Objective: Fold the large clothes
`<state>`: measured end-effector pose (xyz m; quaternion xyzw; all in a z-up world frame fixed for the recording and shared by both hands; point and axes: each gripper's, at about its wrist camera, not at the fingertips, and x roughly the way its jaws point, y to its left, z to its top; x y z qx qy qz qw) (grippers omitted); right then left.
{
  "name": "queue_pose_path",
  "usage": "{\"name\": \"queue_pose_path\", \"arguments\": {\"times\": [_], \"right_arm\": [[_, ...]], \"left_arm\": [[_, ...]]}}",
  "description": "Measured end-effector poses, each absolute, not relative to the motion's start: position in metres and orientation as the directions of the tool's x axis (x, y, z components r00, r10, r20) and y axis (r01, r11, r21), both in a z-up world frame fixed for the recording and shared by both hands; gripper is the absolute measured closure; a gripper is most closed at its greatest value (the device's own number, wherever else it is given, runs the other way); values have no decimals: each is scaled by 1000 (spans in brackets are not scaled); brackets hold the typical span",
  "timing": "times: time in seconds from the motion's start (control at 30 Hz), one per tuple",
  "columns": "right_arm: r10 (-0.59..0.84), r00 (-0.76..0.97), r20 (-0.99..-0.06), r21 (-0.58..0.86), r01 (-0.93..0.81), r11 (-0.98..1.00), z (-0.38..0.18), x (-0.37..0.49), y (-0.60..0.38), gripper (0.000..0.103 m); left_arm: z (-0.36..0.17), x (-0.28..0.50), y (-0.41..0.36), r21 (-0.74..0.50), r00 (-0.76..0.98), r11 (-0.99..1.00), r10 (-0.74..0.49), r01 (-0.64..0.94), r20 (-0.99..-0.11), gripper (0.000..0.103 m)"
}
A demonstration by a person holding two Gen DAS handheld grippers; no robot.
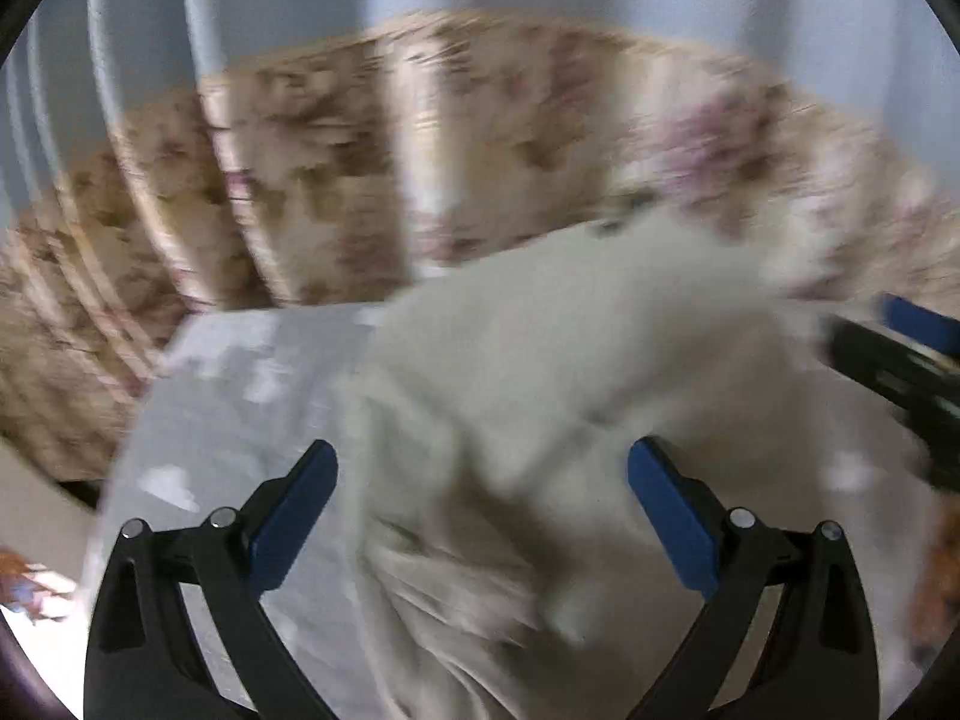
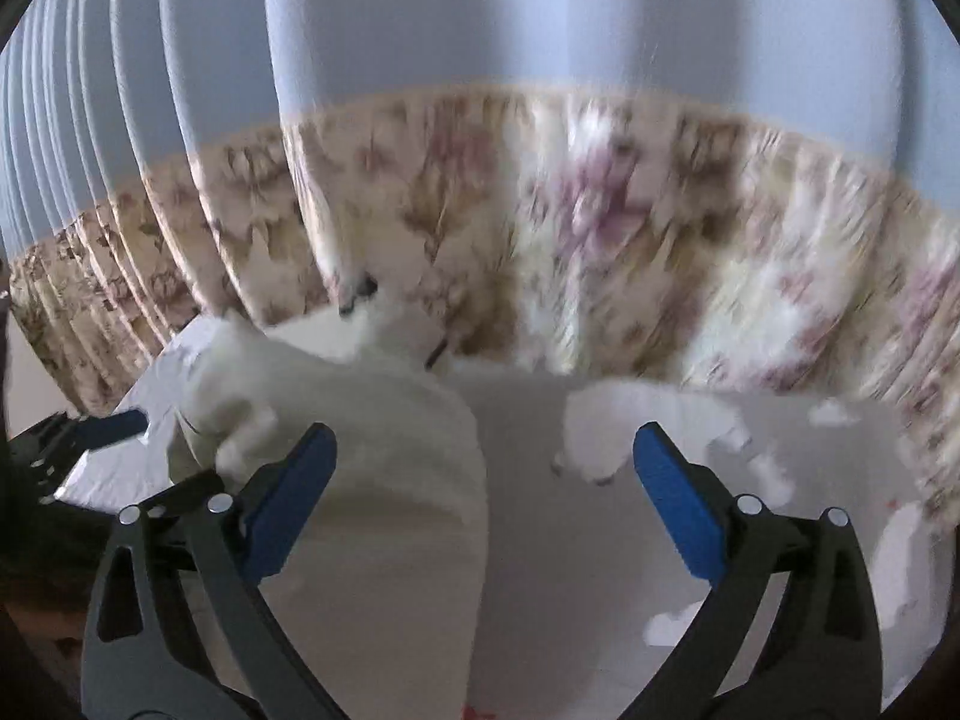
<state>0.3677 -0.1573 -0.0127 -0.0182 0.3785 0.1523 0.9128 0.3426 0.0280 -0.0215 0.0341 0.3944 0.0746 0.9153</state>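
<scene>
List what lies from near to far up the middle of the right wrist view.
Right gripper, its jaws wide open with nothing pinched → white garment bunched on the pale work surface → floral curtain band → plain blue curtain.

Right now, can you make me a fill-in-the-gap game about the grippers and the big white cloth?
1. The pads on the left gripper are coloured ____.
2. The garment lying crumpled on the surface is ____ in colour.
3. The jaws of the right gripper stand wide ____, gripping nothing.
4. Behind the cloth hangs a curtain with a ____ pattern along its lower part.

Missing words: blue; white; open; flower
</scene>
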Motion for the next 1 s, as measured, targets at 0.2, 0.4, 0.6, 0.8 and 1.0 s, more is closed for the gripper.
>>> {"name": "queue_pose_path", "arguments": {"times": [0.2,0.4,0.6,0.8,1.0], "right_arm": [[405,561,-722,245,-340,908,-59,359,-151,3],[511,436,-741,321,-438,839,-84,358,-109,25],[472,486,-735,232,-475,849,-74,345,-99,73],[426,579,-695,158,-455,876,-37,334,-149,80],[173,686,-707,-36,-279,960,-17,331,-273,74]], "left_arm": [[-73,345,92,126,593,964,244,-233,-767,1],[-90,327,113,104,595,963,236,-247,-768,1],[-105,323,126,-33,586,963,136,-268,-799,1],[-94,336,53,-92,618,986,14,-139,-786,3],[-88,375,-90,-85,628,996,-89,36,-773,1]]}}
